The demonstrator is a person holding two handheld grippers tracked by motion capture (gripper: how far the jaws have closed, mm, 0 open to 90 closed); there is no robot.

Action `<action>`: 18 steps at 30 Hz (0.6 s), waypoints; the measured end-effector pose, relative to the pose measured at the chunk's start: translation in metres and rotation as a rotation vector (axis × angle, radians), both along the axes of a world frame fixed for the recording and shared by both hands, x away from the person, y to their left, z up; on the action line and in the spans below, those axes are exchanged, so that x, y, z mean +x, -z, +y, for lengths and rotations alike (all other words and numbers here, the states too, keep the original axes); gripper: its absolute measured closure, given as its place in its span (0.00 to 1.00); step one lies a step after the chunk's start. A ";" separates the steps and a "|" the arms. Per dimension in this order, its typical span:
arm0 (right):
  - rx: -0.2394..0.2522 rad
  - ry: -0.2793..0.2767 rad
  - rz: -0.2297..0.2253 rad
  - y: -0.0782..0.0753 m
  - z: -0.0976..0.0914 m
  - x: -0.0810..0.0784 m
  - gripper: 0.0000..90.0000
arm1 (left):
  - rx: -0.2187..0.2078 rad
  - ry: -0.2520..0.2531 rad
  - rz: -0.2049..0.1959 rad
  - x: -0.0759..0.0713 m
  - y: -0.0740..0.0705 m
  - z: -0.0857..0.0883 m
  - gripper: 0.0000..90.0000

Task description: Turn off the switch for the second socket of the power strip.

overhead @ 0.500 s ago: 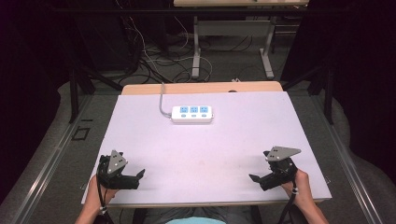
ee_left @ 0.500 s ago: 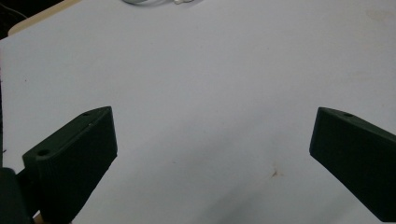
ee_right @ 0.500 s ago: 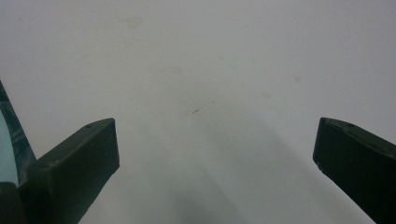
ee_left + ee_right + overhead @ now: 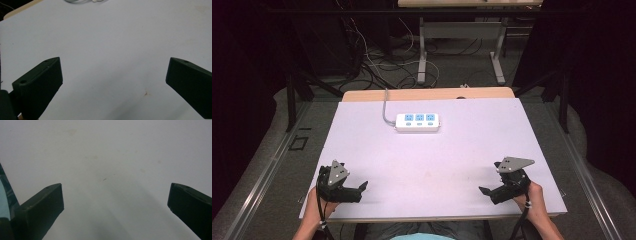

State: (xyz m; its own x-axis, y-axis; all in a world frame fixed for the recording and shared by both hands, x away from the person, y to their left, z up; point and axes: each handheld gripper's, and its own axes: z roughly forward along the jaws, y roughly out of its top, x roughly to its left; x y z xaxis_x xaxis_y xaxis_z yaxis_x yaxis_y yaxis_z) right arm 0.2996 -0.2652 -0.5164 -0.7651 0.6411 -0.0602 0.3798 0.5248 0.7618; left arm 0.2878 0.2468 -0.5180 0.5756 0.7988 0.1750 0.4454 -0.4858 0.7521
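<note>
A white power strip [image 4: 417, 121] with three blue sockets lies at the far middle of the white table top [image 4: 437, 155], its grey cable running off the back edge. My left gripper [image 4: 360, 189] rests near the front left corner, jaws wide apart and empty over bare table [image 4: 110, 62]. My right gripper [image 4: 486, 191] sits near the front right corner, also open with nothing between its jaws above the bare surface [image 4: 112, 170]. A sliver of the power strip [image 4: 82, 1] shows at the top edge of the left gripper view.
A wooden strip [image 4: 427, 94] borders the table's far edge. Beyond it stand metal desk legs [image 4: 424, 55] and tangled cables [image 4: 372, 60] on a dark floor. Metal rails run along both sides of the table.
</note>
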 end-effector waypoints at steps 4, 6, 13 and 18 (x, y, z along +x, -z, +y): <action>0.000 0.016 -0.004 0.001 0.001 0.001 0.00 | 0.006 -0.003 -0.008 0.002 -0.001 -0.001 0.00; 0.002 0.008 -0.004 0.000 0.000 0.002 0.00 | 0.012 -0.003 -0.011 0.004 -0.001 -0.001 0.00; 0.007 0.017 0.004 0.001 -0.001 0.003 0.00 | -0.003 -0.008 -0.008 0.008 -0.006 -0.003 0.00; -0.001 0.013 0.007 0.000 0.000 0.003 0.00 | 0.007 -0.014 -0.009 0.014 -0.008 -0.006 0.00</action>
